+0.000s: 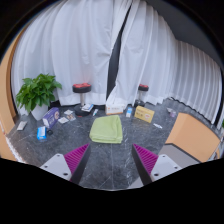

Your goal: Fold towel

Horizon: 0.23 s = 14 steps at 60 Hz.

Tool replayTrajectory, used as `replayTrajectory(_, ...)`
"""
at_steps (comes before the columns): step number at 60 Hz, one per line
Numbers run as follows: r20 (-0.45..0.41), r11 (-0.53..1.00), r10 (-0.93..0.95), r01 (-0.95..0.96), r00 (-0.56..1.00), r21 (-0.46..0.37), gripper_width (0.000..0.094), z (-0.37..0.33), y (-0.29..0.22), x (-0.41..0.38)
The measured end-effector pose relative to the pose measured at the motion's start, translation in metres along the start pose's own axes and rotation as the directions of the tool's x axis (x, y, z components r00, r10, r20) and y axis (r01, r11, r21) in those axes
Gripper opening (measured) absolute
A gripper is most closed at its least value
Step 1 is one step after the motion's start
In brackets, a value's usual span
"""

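The gripper [111, 160] hovered with its fingers spread wide and nothing between them, the ribbed magenta pads [76, 155] facing each other above a dark, mottled, stone-like table [110, 172]. Just ahead of the fingers lay the towel [106, 128], a soft light-green cloth already folded into a rough rectangle with rounded corners, flat on the table, its long axis running slightly across the fingers' line. Beyond it stood a leafy green plant [38, 92], small scattered items, and pleated white curtains [85, 45].
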<state>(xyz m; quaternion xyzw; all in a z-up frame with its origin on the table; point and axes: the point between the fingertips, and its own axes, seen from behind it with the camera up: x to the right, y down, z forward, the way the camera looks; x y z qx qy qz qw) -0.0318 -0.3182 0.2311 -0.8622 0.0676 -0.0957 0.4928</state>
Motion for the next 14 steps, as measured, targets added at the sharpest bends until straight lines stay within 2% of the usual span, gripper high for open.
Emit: replayTrajectory(14, -0.017, 0.999, -0.034, 0.034, 0.999, 0.002, 0.0854, -0.048, 0.015, -0.004)
